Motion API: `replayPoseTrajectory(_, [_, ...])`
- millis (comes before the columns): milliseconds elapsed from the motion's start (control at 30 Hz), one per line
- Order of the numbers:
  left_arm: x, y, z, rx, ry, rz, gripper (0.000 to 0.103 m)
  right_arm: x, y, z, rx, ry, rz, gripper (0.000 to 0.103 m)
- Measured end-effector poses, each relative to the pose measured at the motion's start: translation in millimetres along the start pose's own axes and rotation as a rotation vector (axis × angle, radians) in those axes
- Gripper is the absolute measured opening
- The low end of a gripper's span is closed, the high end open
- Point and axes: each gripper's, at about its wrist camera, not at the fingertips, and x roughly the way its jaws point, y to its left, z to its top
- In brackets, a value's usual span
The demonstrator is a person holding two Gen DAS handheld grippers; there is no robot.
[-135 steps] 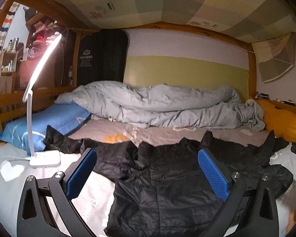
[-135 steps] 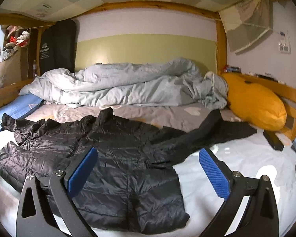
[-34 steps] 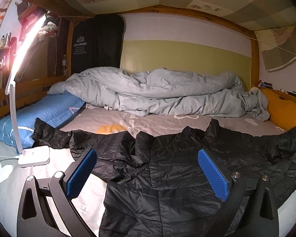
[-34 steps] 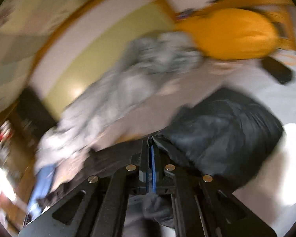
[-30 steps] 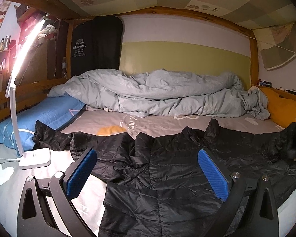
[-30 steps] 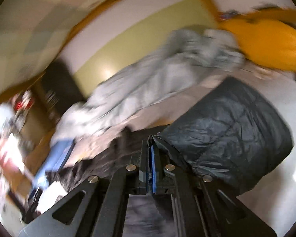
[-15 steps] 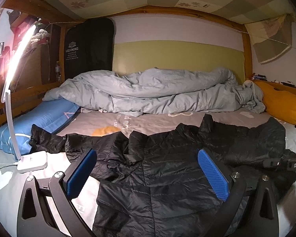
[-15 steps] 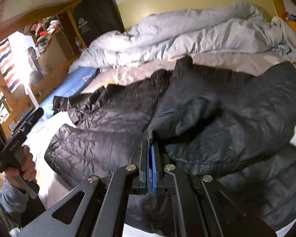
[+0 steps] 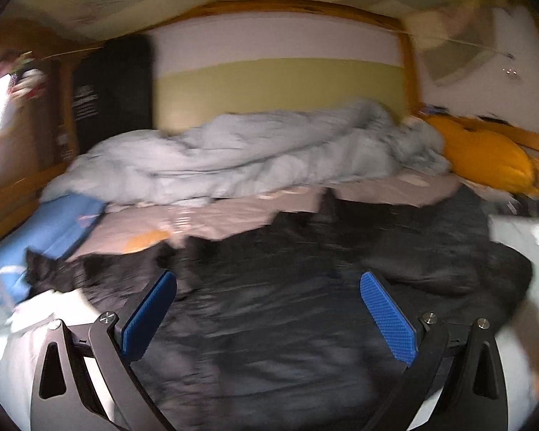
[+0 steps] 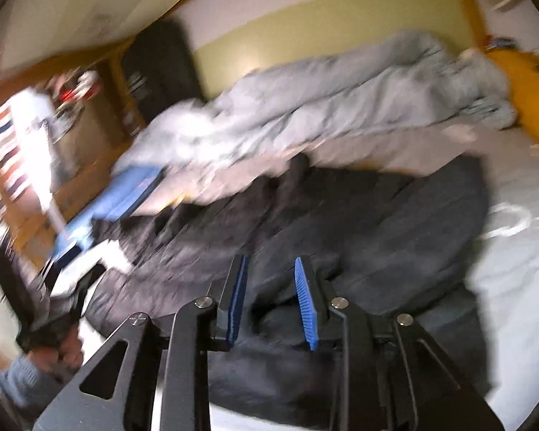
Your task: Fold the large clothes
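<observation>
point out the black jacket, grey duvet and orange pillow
jacket (image 9: 269, 309): left wrist view, middle of its quilted body.
duvet (image 9: 240, 151): left wrist view, middle of the crumpled heap behind the jacket.
pillow (image 9: 485, 158): left wrist view, centre of its orange face, right of the duvet.

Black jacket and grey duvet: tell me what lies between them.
In the left wrist view, a strip of bare greyish-pink sheet separates the black jacket from the grey duvet. Nothing else shows there, though the picture is blurred.
</observation>
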Motion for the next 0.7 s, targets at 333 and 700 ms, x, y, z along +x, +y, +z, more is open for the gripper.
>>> replayPoseTrajectory(333, [76, -119, 30, 0.049, 0.247, -0.320, 0.083, -41, -100, 24, 0.209, -0.062, -0.274, 0.030])
replayPoseTrajectory(700, [164, -161, 20, -0.031, 0.532, -0.299, 0.063, -44, -108, 29, 0.190, -0.048, -0.288, 0.030])
